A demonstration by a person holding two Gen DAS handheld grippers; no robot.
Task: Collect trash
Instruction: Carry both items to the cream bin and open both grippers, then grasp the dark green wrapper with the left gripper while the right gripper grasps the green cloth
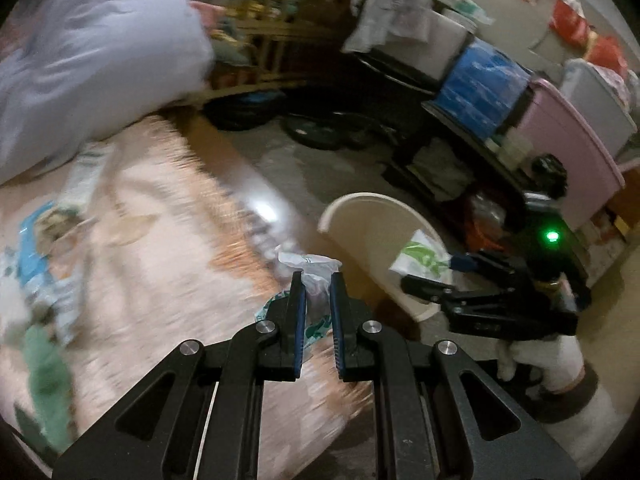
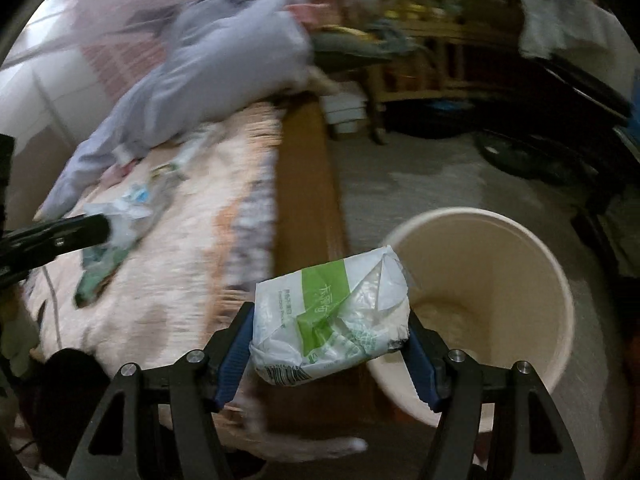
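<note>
While both hands carry their loads off the bed, the step in hand looks like the carry to the bin.

From the left wrist view, the left gripper [image 1: 316, 280] has its jaws drawn close together on a crumpled clear plastic wrapper [image 1: 314, 276], which sticks up between the blue pads, with a green-printed tail hanging below. It hangs above the near edge of the pink bedspread [image 1: 160, 240], short of the cream bin [image 1: 360, 216] that stands on the floor just beyond the bed. Over that bin, the right gripper [image 1: 430, 276] shows from the side with the green-and-white packet [image 1: 420, 256] held at the bin's rim. More litter [image 1: 36, 264] lies on the bedspread, well away from the bin.

From the right wrist view, the right gripper [image 2: 332, 332] has its jaws standing wide and clamped on the two ends of the green-and-white packet [image 2: 332, 316]. The packet sits above the bin's [image 2: 500, 264] near rim, partly over the wooden bed edge [image 2: 308, 208] beside it. The bin looks empty inside.

Next, I judge, the packet needs moving fully over the bin's mouth before the jaws part; released here it could catch the rim and fall outside. The wrapper then needs the same carry across to the bin.
</note>
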